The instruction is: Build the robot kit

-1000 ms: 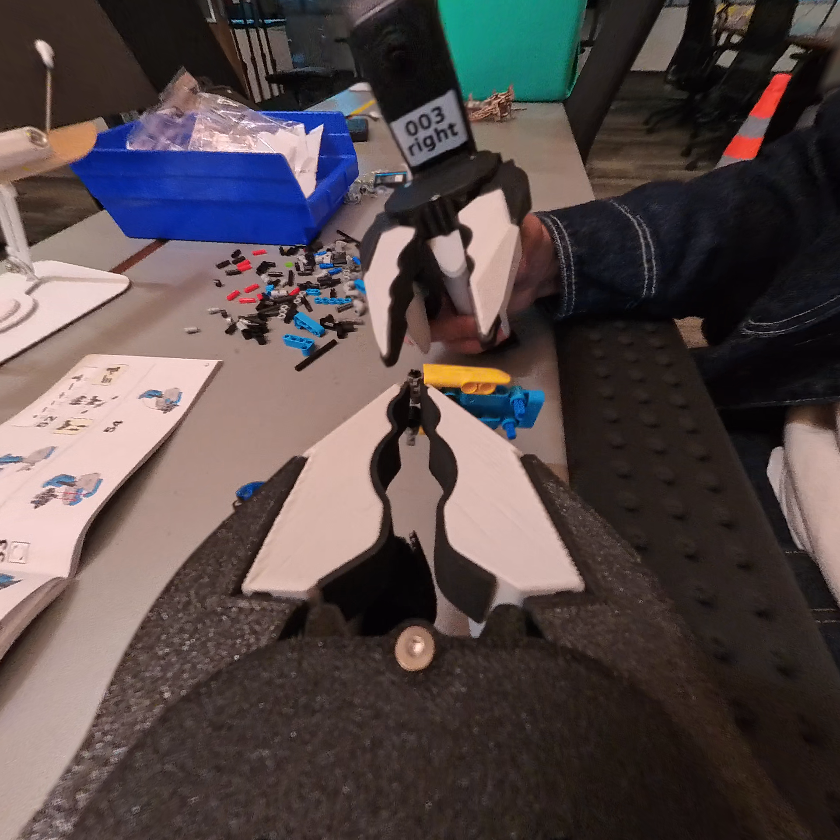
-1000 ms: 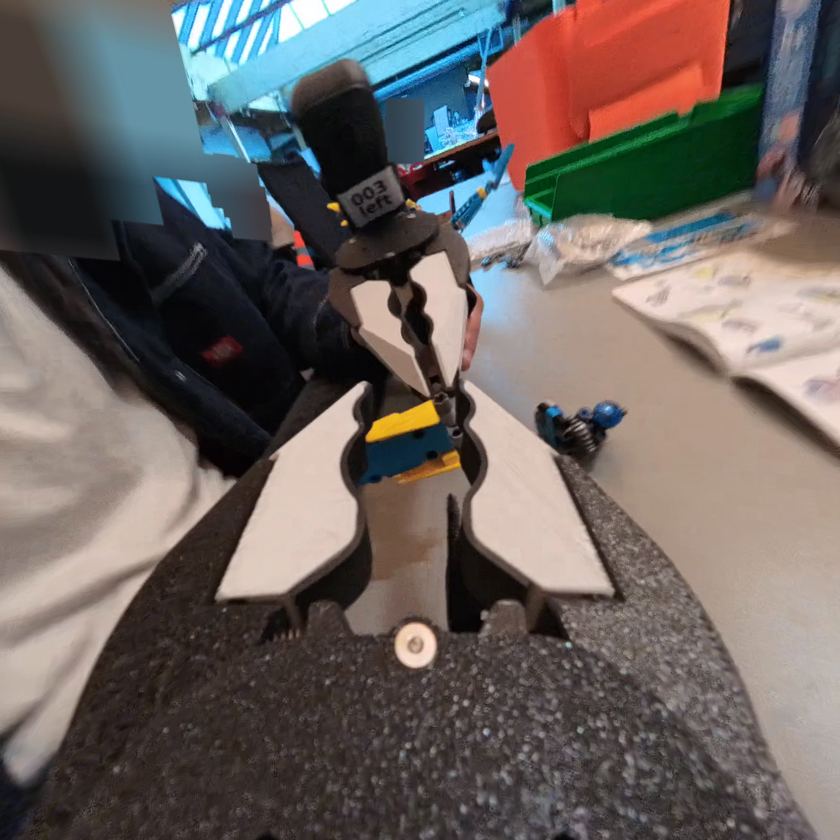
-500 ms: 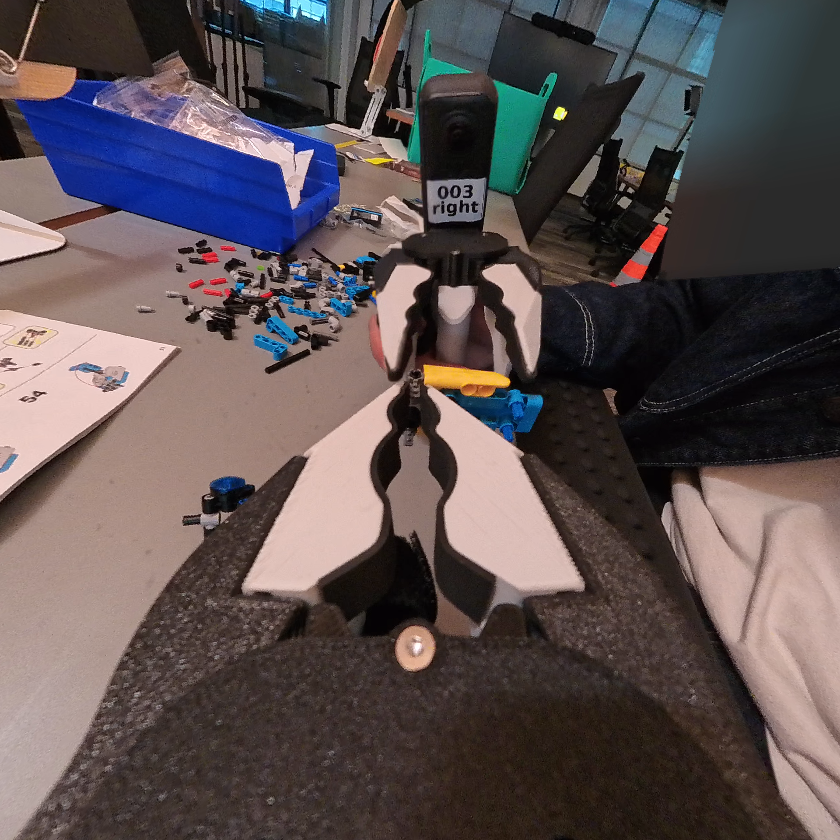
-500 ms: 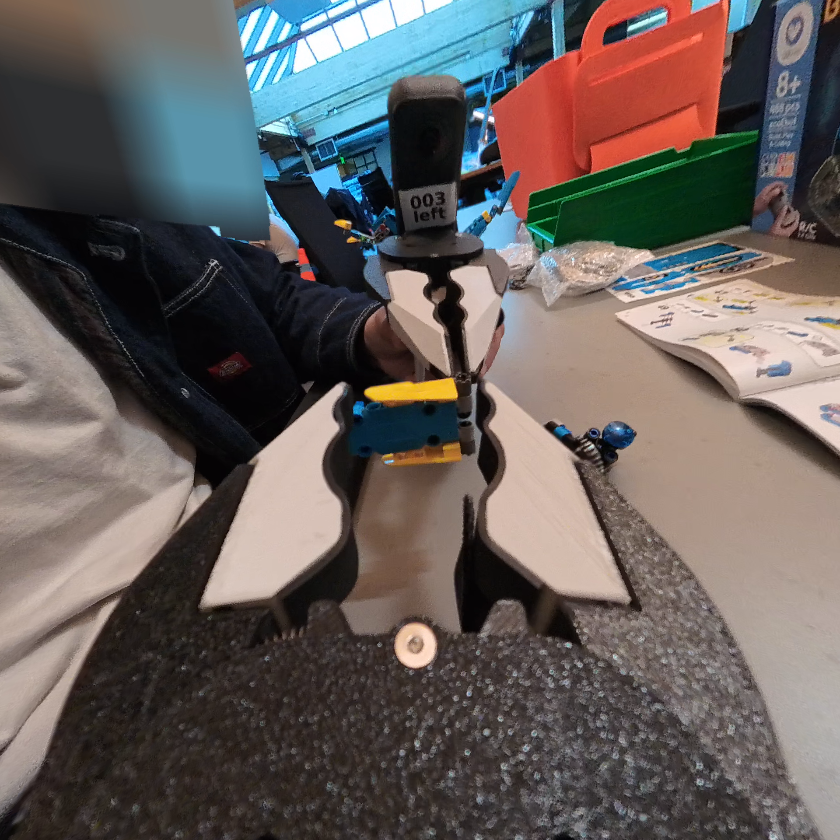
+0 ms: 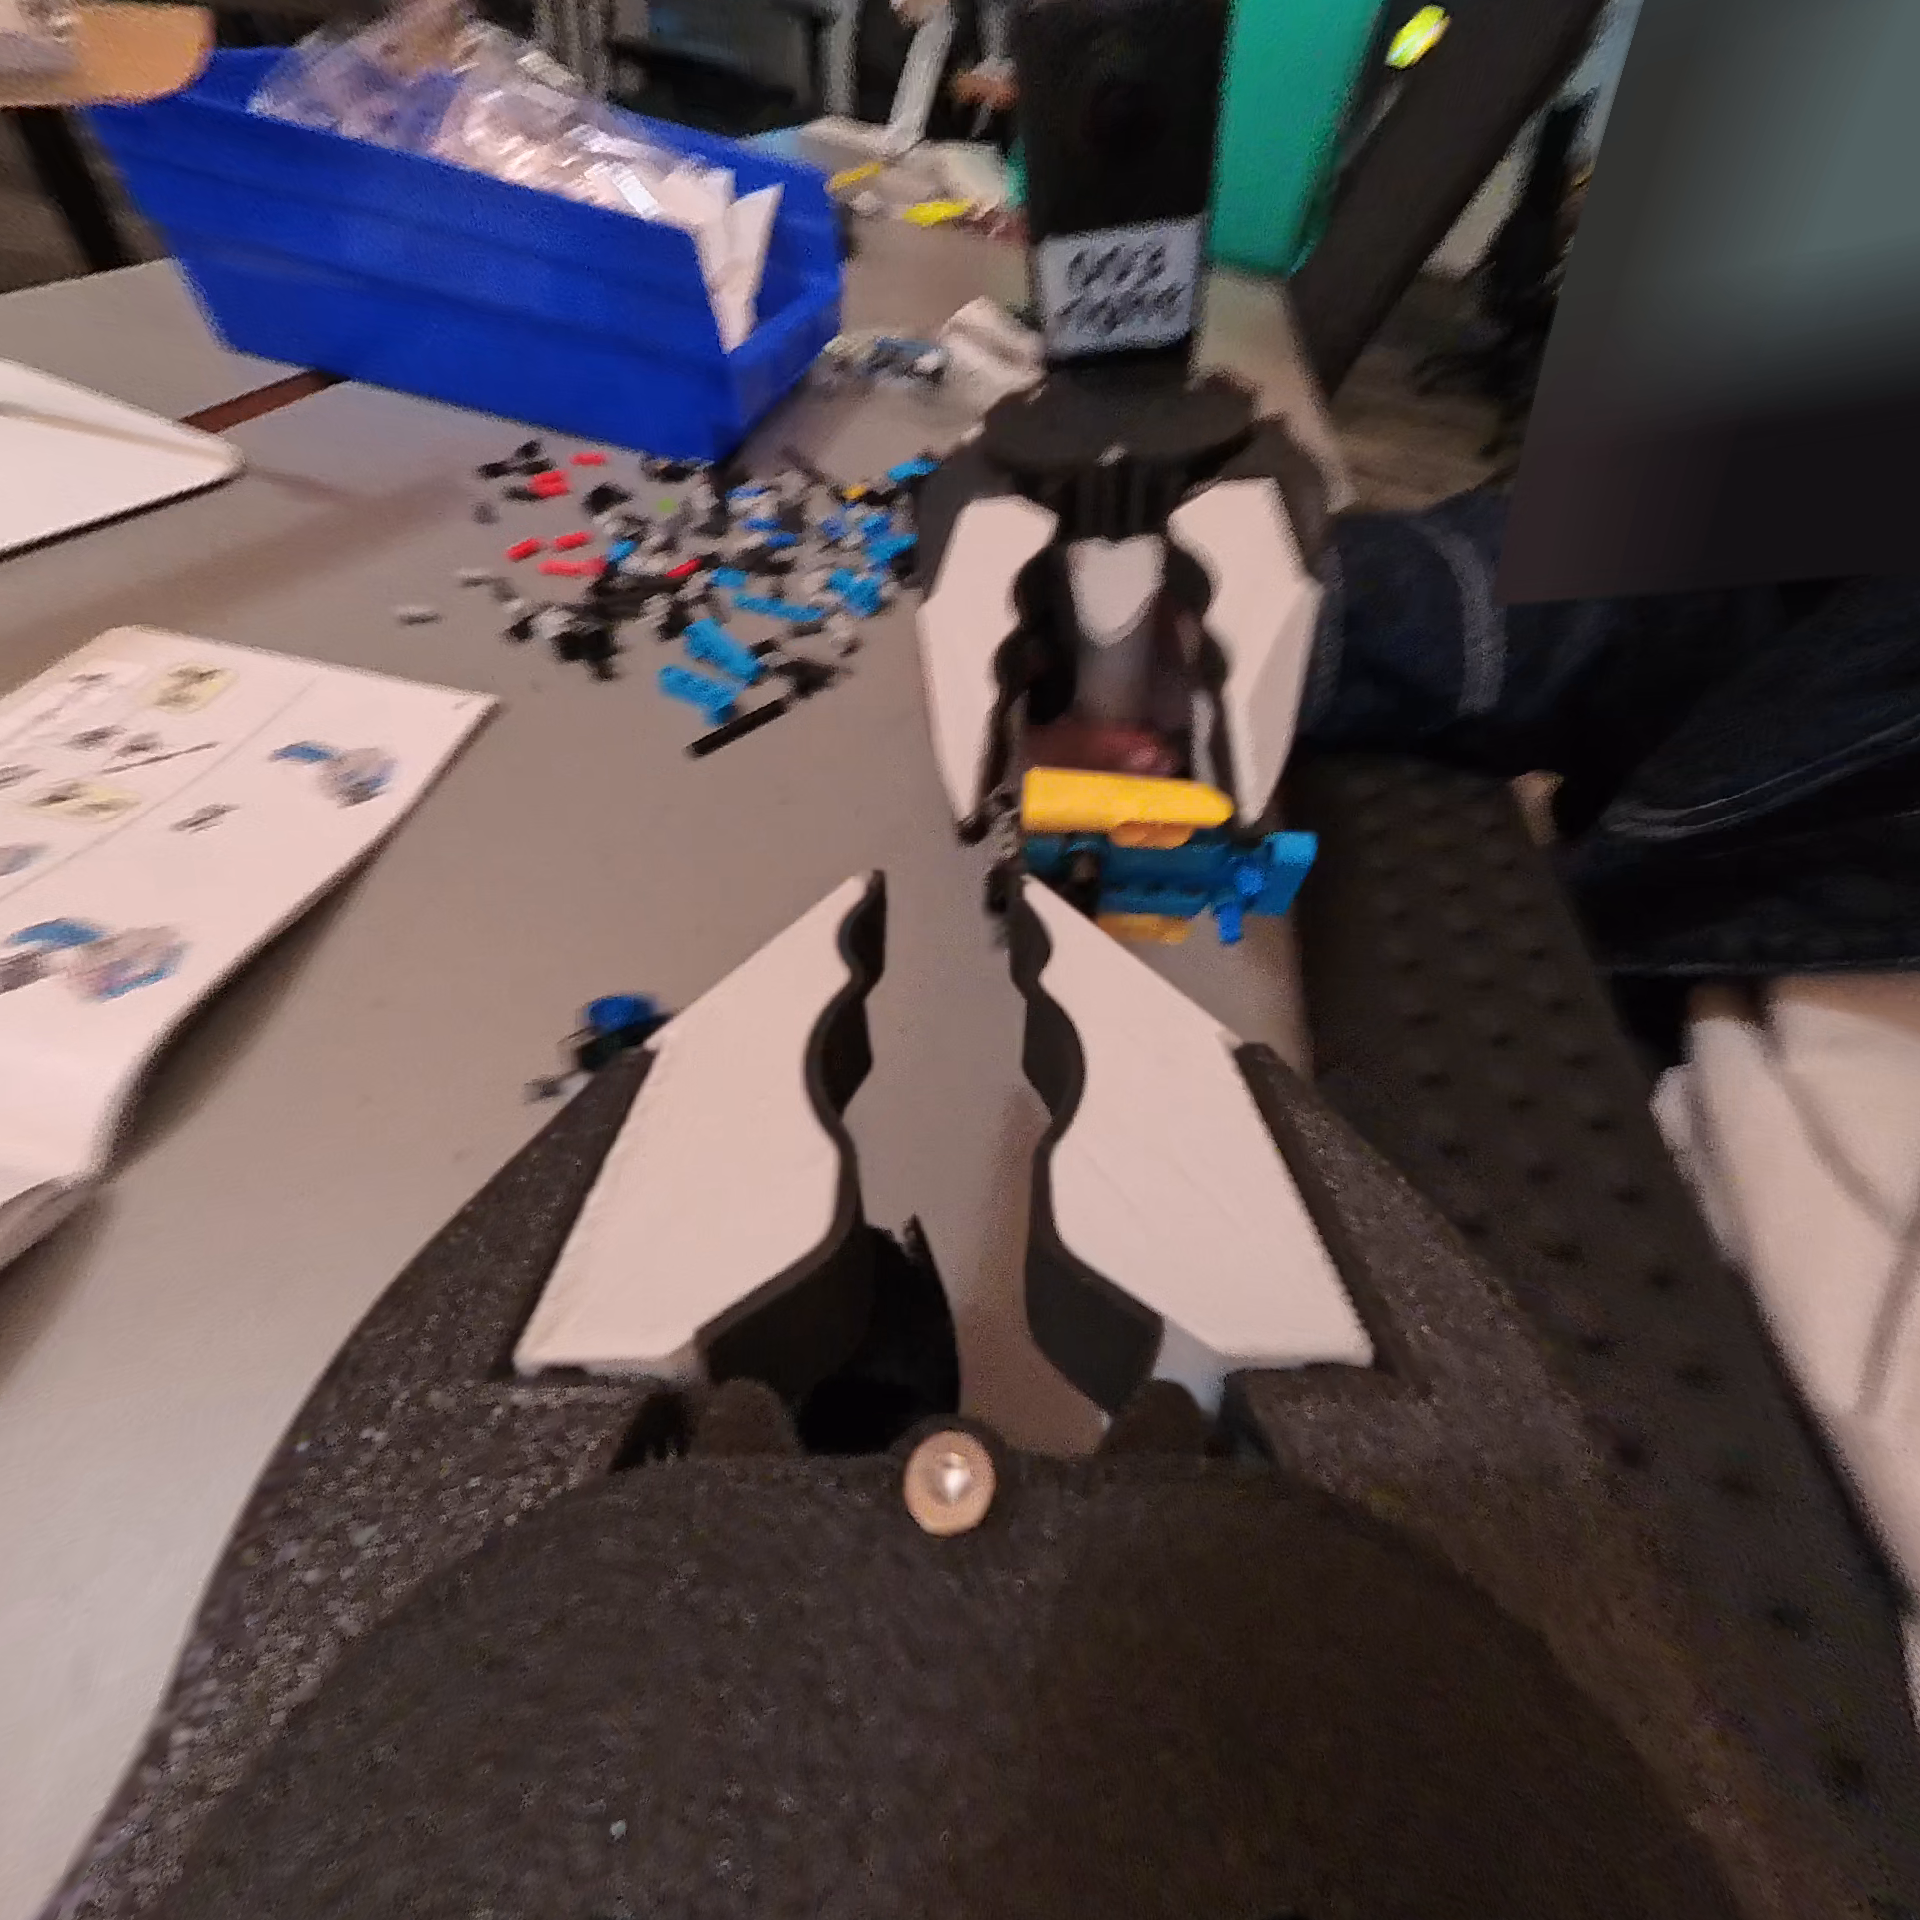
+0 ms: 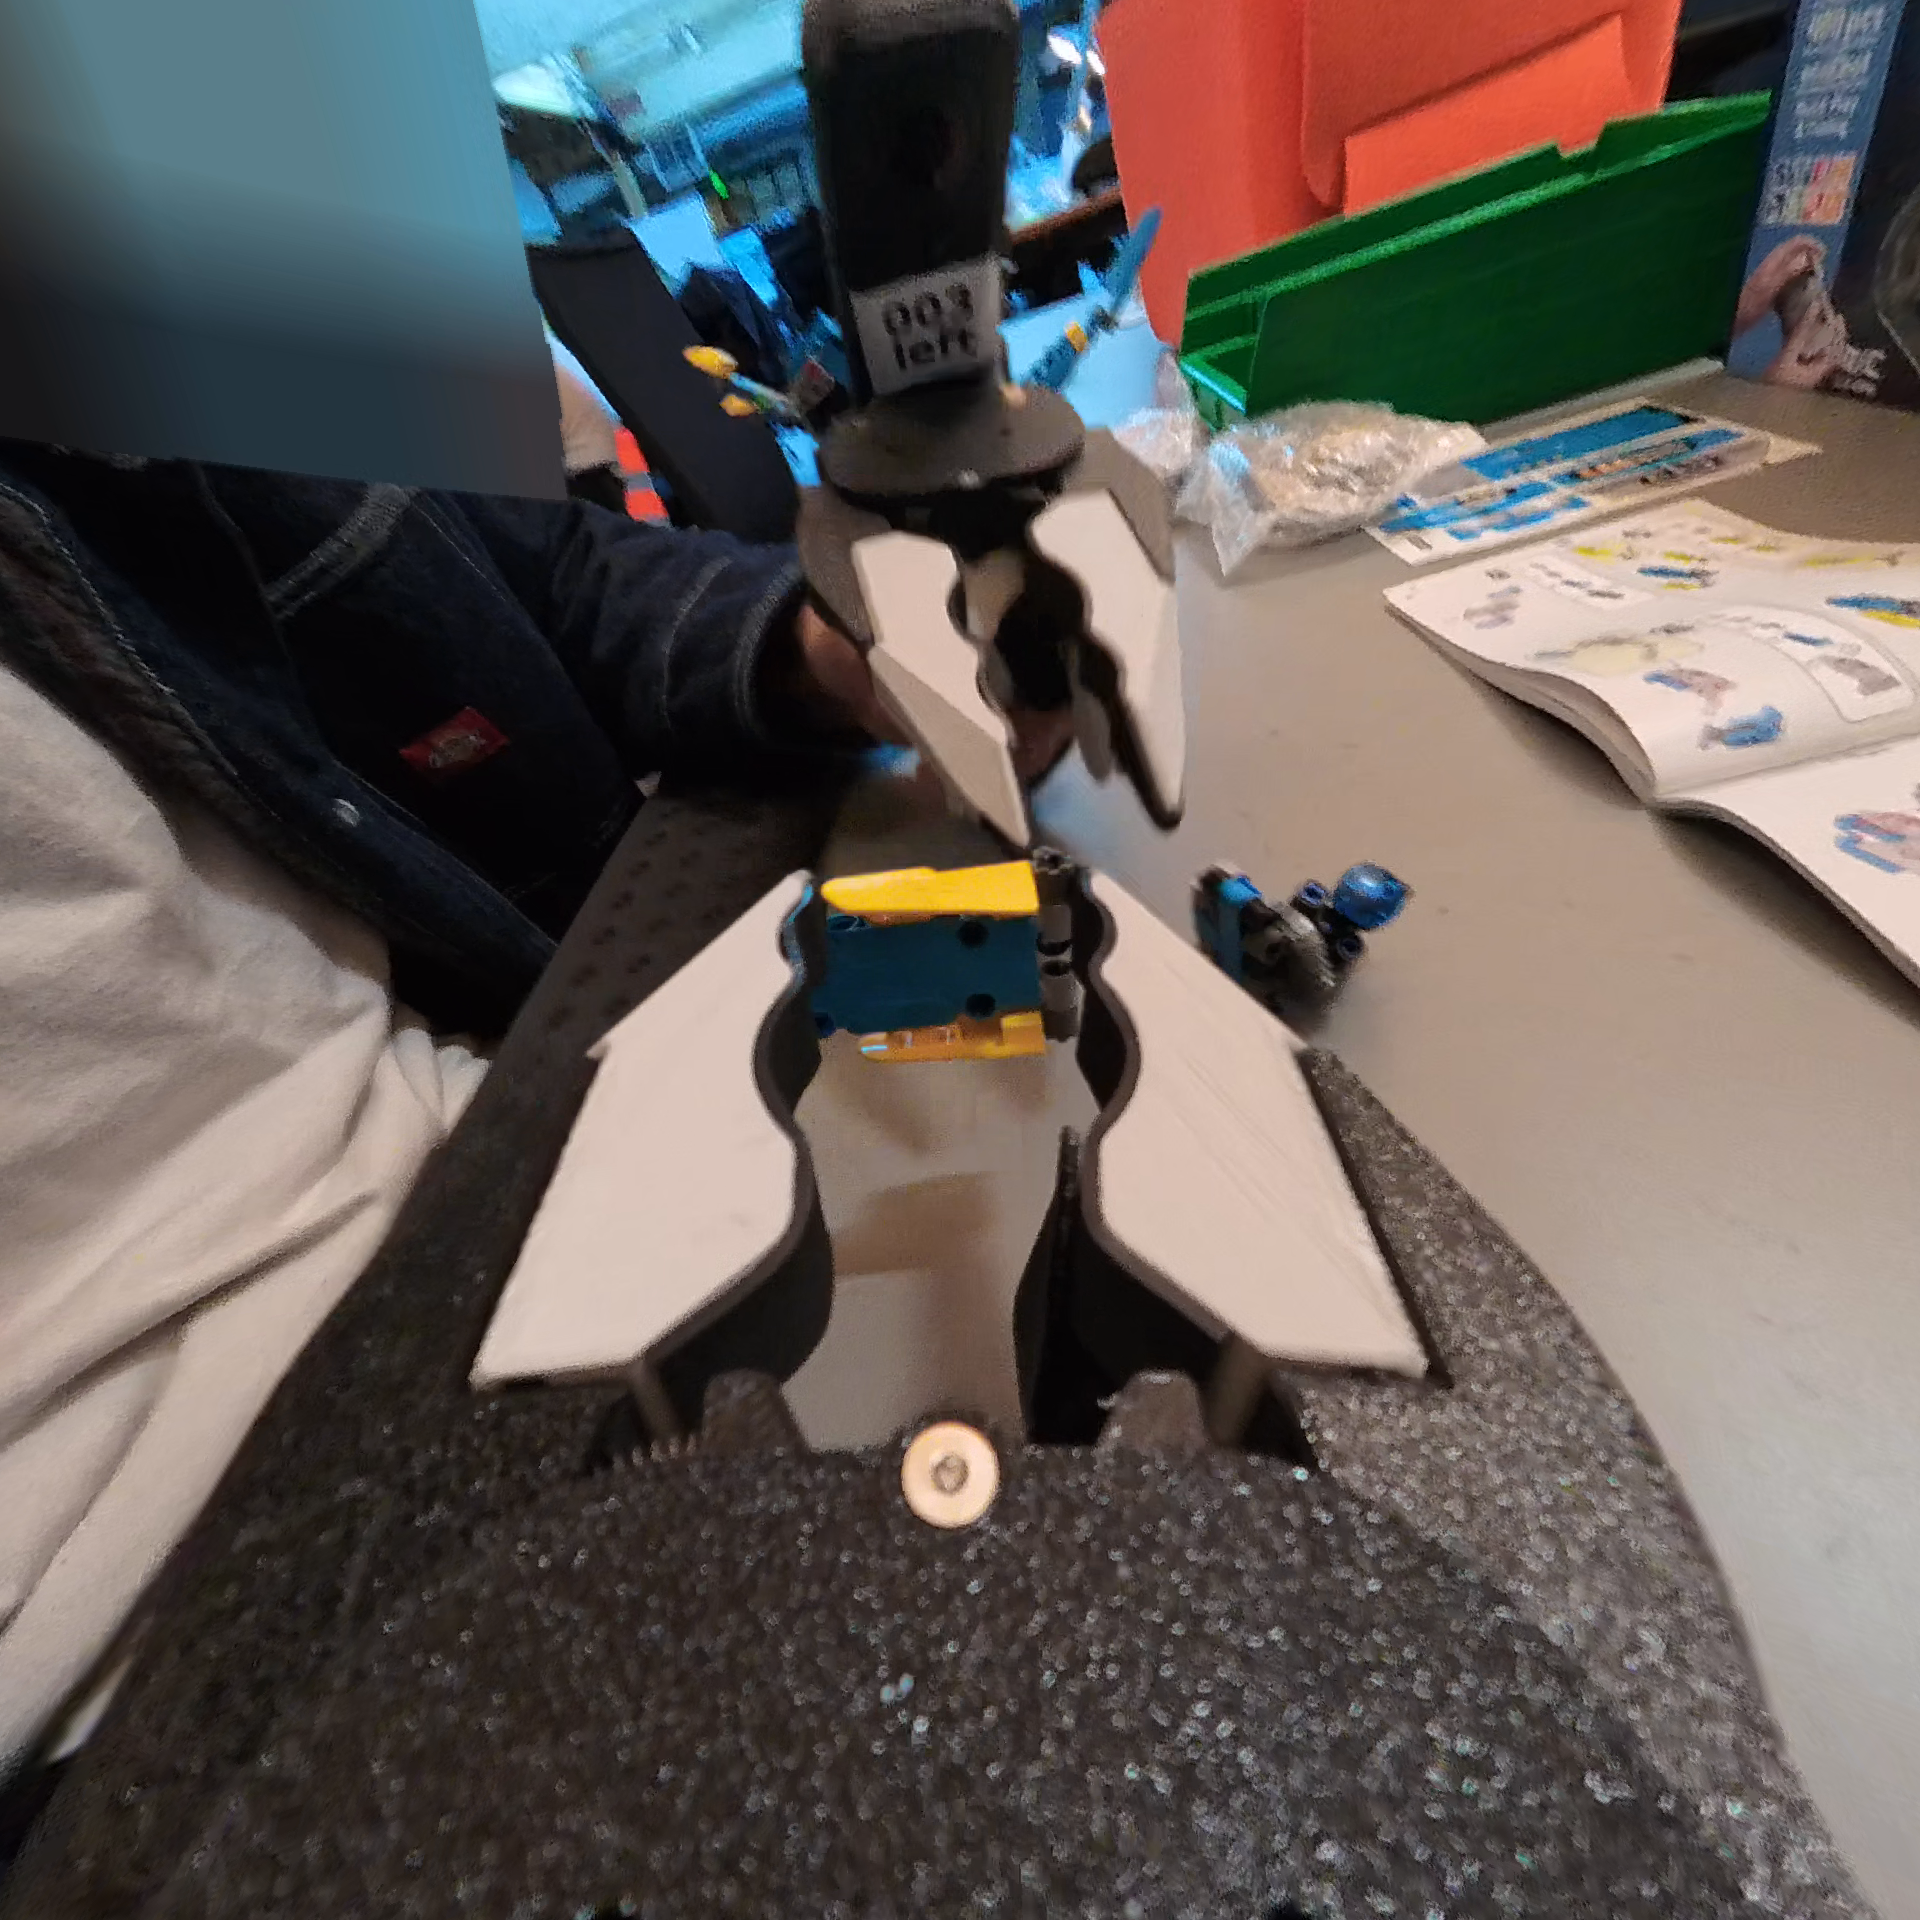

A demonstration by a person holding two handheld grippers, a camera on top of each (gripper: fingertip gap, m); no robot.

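**Right gripper clamping blue-and-yellow brick assembly; left gripper parted beside it**

The right gripper (image 6: 940,914) is clamping a small blue-and-yellow brick assembly (image 6: 930,961) between its two fingertips, above the near edge of the grey table (image 6: 1558,1091). A yellow plate is sitting on top of the blue block, and a grey pin piece is standing along the assembly's right side against the right finger.

The left gripper (image 5: 951,894) is facing it with its fingers parted and nothing between them. In the left wrist view its right fingertip is lying just beside the assembly (image 5: 1153,862); whether it is touching cannot be told through the blur.

A small blue-and-grey sub-assembly (image 6: 1294,935) is lying on the table near the right gripper. An open instruction booklet (image 5: 177,831) is lying on the table left of the left gripper. Behind it, loose black, blue and red parts (image 5: 686,582) are lying scattered in front of a blue bin (image 5: 468,281) holding clear bags. A green bin (image 6: 1486,312) and an orange container (image 6: 1351,135) are standing at the far side. A black studded mat (image 5: 1455,1039) is running along the table edge beside the person's denim sleeve (image 6: 499,634).
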